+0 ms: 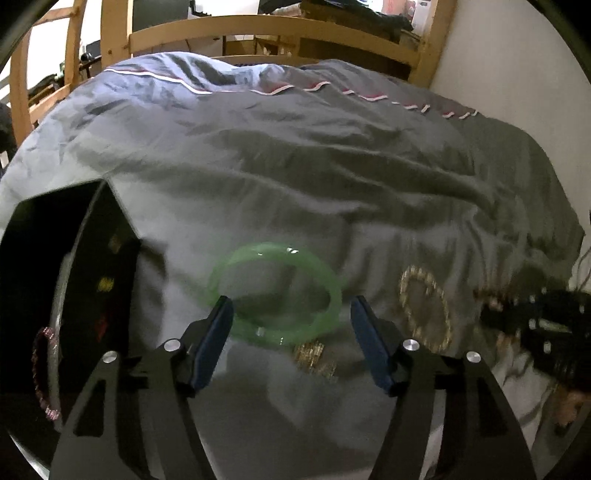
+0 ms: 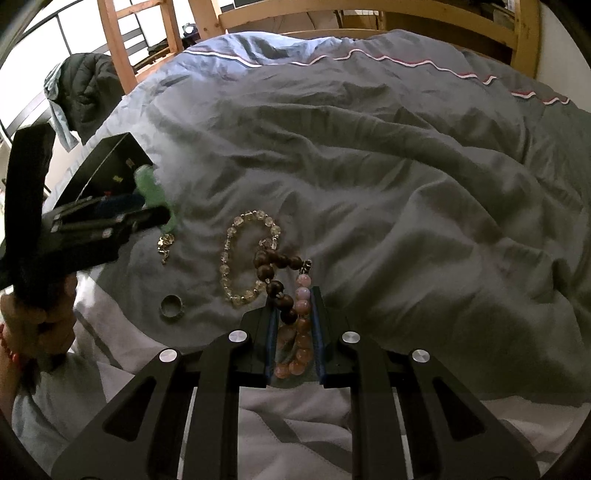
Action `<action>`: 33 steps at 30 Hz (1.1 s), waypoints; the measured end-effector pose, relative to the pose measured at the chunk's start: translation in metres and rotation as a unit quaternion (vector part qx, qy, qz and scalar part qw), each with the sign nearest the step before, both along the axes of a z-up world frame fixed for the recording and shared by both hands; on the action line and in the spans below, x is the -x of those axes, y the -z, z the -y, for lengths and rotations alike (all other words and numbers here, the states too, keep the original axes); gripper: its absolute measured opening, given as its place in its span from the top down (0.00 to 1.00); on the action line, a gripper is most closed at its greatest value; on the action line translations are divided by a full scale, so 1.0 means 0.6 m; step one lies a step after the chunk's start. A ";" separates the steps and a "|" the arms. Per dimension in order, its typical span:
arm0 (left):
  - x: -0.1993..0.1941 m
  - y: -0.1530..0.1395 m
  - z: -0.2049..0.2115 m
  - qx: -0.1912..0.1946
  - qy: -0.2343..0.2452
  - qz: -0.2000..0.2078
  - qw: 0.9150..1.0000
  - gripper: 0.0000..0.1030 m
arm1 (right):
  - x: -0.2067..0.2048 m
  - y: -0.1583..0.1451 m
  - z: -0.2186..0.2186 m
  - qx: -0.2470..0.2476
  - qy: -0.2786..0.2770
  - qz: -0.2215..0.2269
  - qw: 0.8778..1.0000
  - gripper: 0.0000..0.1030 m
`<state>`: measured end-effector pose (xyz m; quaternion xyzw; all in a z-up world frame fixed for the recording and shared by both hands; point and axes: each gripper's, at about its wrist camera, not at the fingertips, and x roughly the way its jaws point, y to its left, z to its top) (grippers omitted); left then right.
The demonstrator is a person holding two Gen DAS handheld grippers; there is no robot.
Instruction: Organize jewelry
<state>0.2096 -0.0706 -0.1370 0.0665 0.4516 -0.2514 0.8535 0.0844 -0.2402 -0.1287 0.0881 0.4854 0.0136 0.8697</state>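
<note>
A green bangle [image 1: 275,291] lies blurred on the grey duvet [image 1: 332,166], between the tips of my left gripper [image 1: 291,314]. The jaws stand wide; the left pad touches its rim, and a gap shows at the right pad. My right gripper [image 2: 294,295] is shut on a pink bead bracelet [image 2: 299,332] and a dark wooden bead bracelet [image 2: 275,269]. A clear crystal bracelet [image 2: 236,258], a ring [image 2: 171,306] and a small gold piece [image 2: 166,243] lie loose on the duvet. At the left stands an open black box [image 1: 74,258], holding a pink bracelet [image 1: 44,373].
A wooden bed frame [image 1: 258,26] runs behind the duvet, and a white wall [image 1: 498,74] closes the right side. A dark jacket [image 2: 88,92] hangs at the far left. A person's hand [image 2: 33,317] grips the left tool's handle.
</note>
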 end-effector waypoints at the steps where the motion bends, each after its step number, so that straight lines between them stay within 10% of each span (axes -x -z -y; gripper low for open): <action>1: -0.007 0.006 0.008 -0.007 -0.001 -0.003 1.000 0.38 | 0.001 0.000 0.001 0.000 0.001 0.000 1.000 0.83; 9: -0.007 0.032 0.031 -0.017 0.027 -0.028 0.999 0.82 | -0.002 0.002 0.004 -0.002 0.007 -0.001 1.000 0.84; 33: 0.010 -0.026 0.013 0.018 0.035 -0.005 0.999 0.93 | 0.004 -0.004 0.017 -0.008 0.021 0.007 1.000 0.83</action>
